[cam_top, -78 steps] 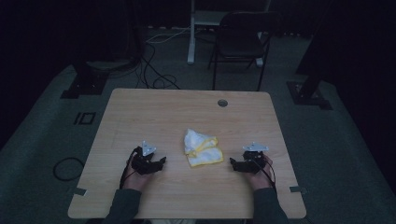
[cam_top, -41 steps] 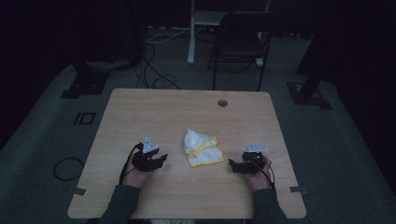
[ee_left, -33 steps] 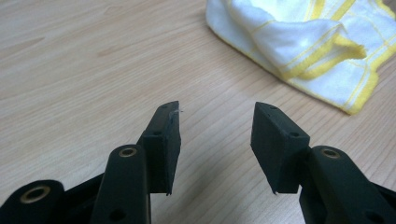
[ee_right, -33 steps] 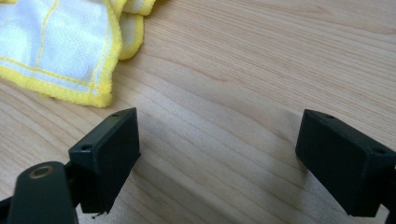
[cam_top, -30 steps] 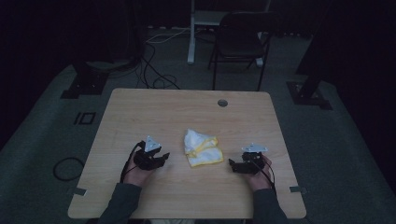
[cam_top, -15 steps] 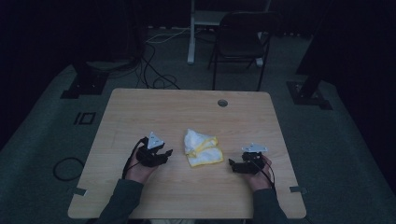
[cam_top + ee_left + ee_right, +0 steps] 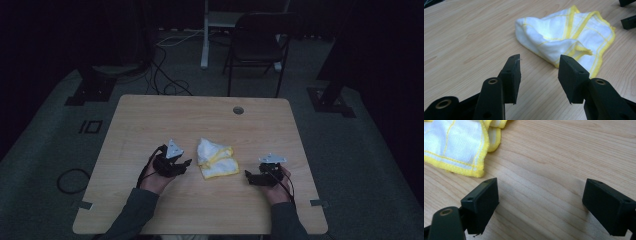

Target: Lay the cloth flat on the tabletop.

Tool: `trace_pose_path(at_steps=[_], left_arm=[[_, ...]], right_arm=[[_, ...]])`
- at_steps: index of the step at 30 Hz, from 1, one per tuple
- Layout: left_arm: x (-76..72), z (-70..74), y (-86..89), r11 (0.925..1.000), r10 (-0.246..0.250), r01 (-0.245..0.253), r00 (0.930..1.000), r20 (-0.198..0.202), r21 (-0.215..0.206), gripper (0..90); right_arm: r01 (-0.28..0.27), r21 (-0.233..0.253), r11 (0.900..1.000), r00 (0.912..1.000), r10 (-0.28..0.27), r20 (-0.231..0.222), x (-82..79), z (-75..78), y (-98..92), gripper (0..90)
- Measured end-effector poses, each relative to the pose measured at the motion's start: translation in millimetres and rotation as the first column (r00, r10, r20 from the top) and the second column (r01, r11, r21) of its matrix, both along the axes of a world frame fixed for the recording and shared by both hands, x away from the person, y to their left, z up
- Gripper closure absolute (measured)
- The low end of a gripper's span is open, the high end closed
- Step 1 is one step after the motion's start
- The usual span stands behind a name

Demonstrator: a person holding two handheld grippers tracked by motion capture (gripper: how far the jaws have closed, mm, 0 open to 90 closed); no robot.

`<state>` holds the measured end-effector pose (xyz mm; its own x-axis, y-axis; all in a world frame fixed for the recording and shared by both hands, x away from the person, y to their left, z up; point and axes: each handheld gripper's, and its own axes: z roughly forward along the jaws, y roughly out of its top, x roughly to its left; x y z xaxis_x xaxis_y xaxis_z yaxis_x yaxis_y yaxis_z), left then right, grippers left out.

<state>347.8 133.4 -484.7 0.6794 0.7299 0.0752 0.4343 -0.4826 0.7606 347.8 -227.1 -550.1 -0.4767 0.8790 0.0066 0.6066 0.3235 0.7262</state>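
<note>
A crumpled white cloth with yellow edging (image 7: 216, 158) lies near the middle of the wooden table (image 7: 150, 115). My left gripper (image 7: 187, 162) sits just left of it, open, jaws pointing at the cloth (image 7: 566, 37) with nothing between them (image 7: 539, 72). My right gripper (image 7: 246, 176) rests on the table to the cloth's right, open wide, jaws empty (image 7: 540, 202). A corner of the cloth (image 7: 456, 147) lies ahead and to the left of its jaws, a short way off.
A round cable hole (image 7: 238, 110) sits near the table's far edge. Beyond the table stand a dark chair (image 7: 257, 47), a white post (image 7: 205, 35) and floor cables (image 7: 165, 75). Black stand bases (image 7: 92, 87) flank the table on the floor.
My left gripper has slid right toward the cloth, ending close beside it. The right gripper and the cloth have stayed put.
</note>
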Motion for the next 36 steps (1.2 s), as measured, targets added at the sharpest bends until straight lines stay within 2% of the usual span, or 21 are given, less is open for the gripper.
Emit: trace_pose_path(at_steps=[12,36], left_arm=[[4.7,-2.1,-11.9,0.9996,-0.028,0.028,0.9995,-0.014,0.003,53.8],[10.1,-2.2,-40.0,0.9958,-0.091,0.091,0.9958,-0.014,0.01,53.8]], right_arm=[[0.0,0.001,1.0,1.0,0.0,-0.001,0.0,0.0,0.1,13.3],[-0.001,0.0,1.0,1.0,0.001,0.0,0.0,0.0,0.0,13.3]])
